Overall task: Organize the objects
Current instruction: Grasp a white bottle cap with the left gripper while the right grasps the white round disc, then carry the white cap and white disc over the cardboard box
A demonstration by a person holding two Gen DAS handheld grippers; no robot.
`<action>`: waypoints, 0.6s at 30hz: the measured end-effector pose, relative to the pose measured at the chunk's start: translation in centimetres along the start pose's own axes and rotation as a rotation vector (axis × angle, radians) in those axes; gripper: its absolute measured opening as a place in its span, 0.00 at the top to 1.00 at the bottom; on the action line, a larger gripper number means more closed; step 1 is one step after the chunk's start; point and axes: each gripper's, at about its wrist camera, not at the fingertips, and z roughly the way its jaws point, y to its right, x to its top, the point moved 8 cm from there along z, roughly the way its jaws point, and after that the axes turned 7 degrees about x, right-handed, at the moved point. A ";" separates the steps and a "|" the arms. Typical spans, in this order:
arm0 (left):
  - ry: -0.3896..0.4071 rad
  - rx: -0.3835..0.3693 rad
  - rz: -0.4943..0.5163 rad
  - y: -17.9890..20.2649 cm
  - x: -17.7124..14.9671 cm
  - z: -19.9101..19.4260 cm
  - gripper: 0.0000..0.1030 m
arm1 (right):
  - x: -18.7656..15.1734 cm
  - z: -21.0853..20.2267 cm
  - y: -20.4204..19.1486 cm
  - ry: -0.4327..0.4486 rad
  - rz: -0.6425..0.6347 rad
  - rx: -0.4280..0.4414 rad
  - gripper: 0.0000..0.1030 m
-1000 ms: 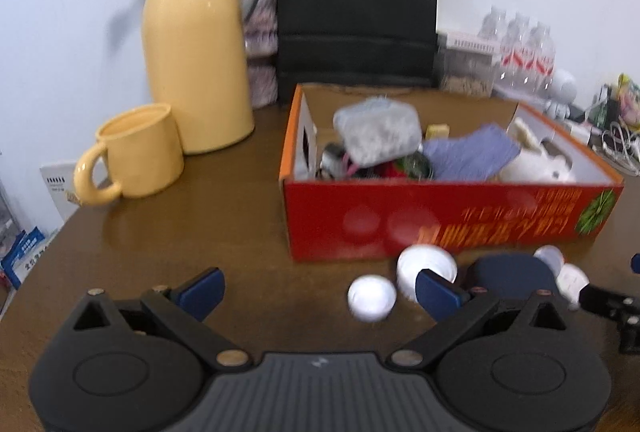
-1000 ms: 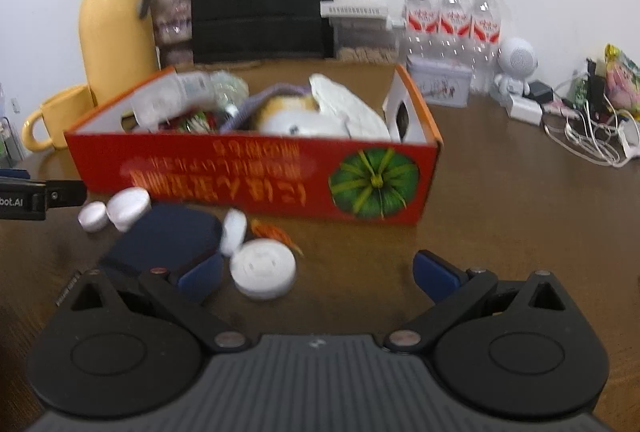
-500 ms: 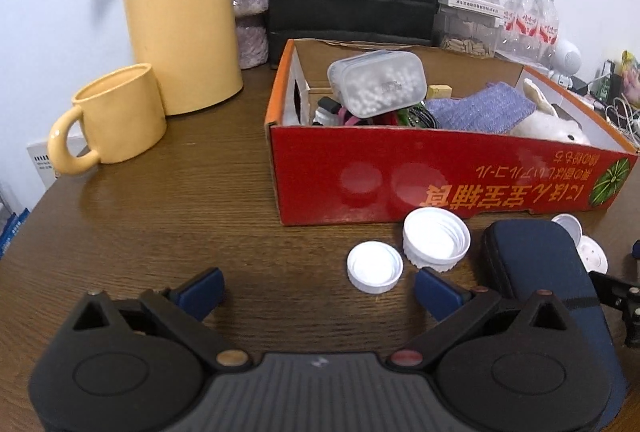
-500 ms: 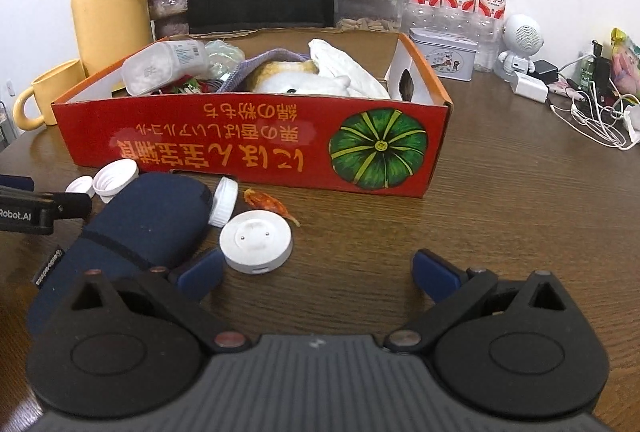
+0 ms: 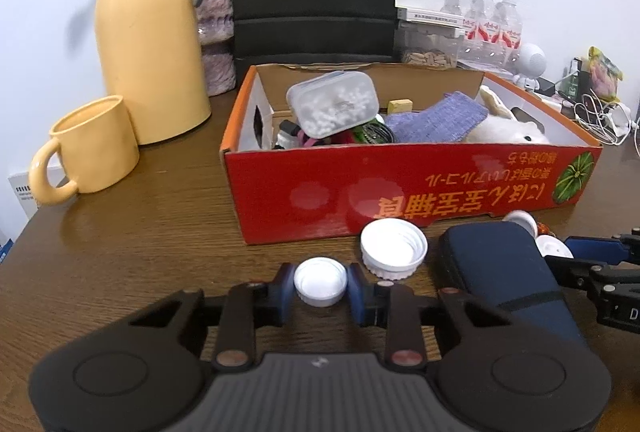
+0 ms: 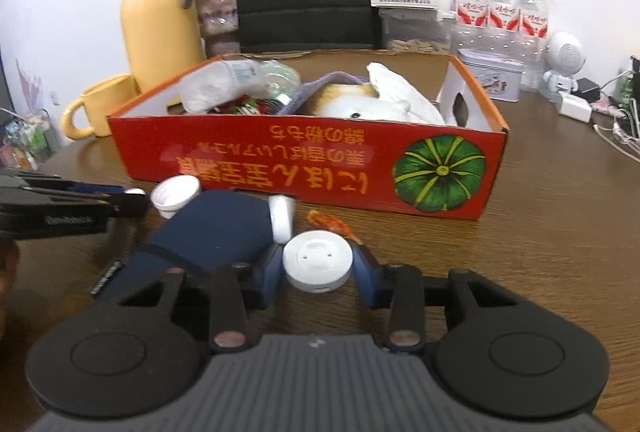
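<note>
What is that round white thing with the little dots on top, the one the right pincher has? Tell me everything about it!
The round white disc is a flat puck of smooth, plastic-looking material. Its top has a raised ring with two tiny dark dots inside. It lies flat on the brown wooden table, in front of the red box and beside the dark blue case. The right gripper has one blue pad on each side of it, and its jaws are closing on it. An orange scrap lies just behind it.

Black tongs [image 5: 321,291], blue pads [image 5: 285,288]
</note>
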 end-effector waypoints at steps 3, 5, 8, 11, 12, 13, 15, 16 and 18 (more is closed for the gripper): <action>0.000 0.003 -0.001 0.0 0.0 0.0 0.74 | 0.1 -0.3 -0.2 0.014 -0.003 0.000 0.61; 0.000 0.006 -0.004 -0.1 -0.1 0.0 0.74 | 0.1 -0.4 -0.2 0.019 -0.001 -0.001 0.61; 0.000 0.006 -0.005 -0.2 -0.1 0.0 0.74 | 0.2 -0.5 -0.2 0.025 0.001 -0.002 0.61; 0.010 0.008 -0.007 -0.2 0.0 -0.2 0.74 | 0.3 -0.6 -0.1 0.034 0.000 -0.006 0.61; 0.016 0.009 -0.008 -0.3 0.0 -0.3 0.74 | 0.3 -0.6 -0.1 0.037 0.000 -0.009 0.61; 0.023 0.009 -0.010 -0.3 0.1 -0.5 0.74 | 0.3 -0.7 -0.1 0.042 -0.001 -0.011 0.61; 0.039 0.008 -0.010 -0.2 0.3 -0.9 0.74 | 0.4 -0.8 -0.1 0.049 0.000 -0.013 0.61; 0.045 0.007 -0.011 -0.2 0.3 -1.1 0.74 | 0.5 -0.9 -0.1 0.054 0.000 -0.014 0.61; 0.057 -0.005 -0.018 0.0 0.5 -1.6 0.74 | 0.6 -1.2 -0.2 0.064 0.000 -0.015 0.61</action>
